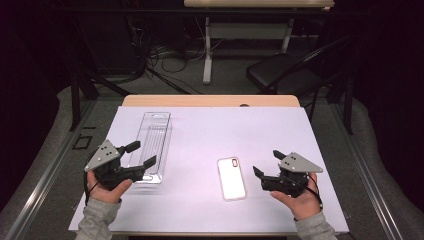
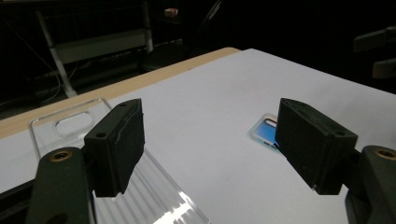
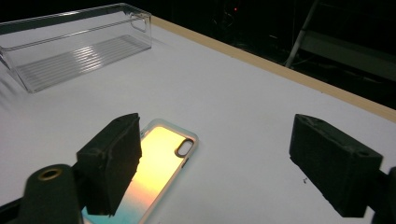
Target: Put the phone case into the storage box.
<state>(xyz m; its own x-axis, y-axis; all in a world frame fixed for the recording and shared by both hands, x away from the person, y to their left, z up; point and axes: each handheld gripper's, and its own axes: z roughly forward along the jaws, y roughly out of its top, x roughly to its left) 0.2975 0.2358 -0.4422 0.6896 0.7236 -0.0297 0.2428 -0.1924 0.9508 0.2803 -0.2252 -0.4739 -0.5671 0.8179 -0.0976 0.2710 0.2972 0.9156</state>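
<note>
Item: phone case (image 1: pixel 232 178), flat on bench (image 1: pixel 200 140); left tongs (image 1: pixel 141 154) and right tongs (image 1: pixel 266 163) open, empty. Risk: we may skid it, pinching edges.

Left tongs (image 1: pixel 141 154) held low, jaws apart, empty; right tongs (image 1: pixel 268 163) likewise, jaws apart, empty

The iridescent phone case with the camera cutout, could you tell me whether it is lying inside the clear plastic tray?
No, the iridescent phone case lies on the white sheet, apart from the clear plastic tray.
</note>
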